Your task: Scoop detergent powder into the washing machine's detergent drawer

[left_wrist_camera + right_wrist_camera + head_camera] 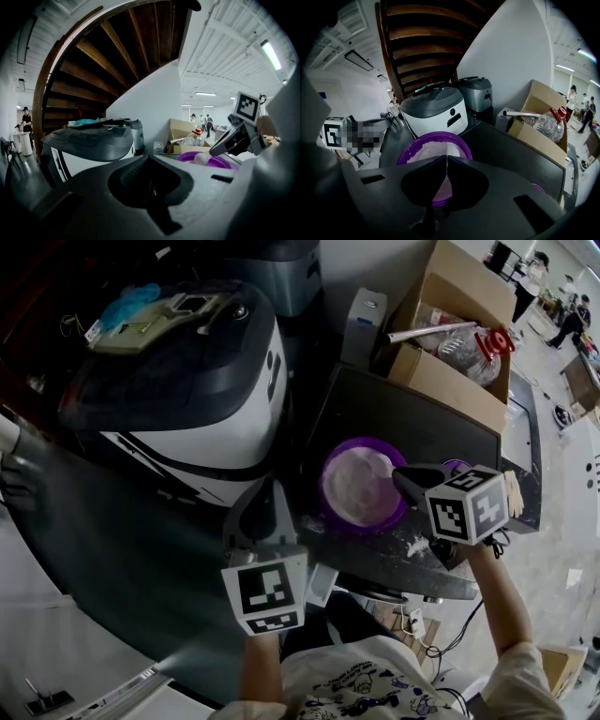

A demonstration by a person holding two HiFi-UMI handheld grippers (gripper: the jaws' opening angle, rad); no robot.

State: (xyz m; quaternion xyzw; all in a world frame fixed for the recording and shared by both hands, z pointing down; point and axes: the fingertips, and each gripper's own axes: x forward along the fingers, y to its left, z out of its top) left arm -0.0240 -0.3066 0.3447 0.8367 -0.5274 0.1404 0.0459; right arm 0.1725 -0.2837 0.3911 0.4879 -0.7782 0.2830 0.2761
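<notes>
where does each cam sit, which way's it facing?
Head view: on the head, steeply down at the purple bowl on the dark table; left gripper, right gripper, forearms, shirt show.
Left gripper view: on the left gripper, along its shut tongs toward the washing machine; right gripper shows.
Right gripper view: on the right gripper, along tongs shut on a pale scoop, down into the bowl; left gripper's marker cube shows.
All three share bowl, washing machine, cardboard box.

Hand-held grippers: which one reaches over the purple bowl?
The right hand-held gripper: its tip is over the purple bowl, while the left hand-held gripper ends beside the bowl's rim.
</notes>
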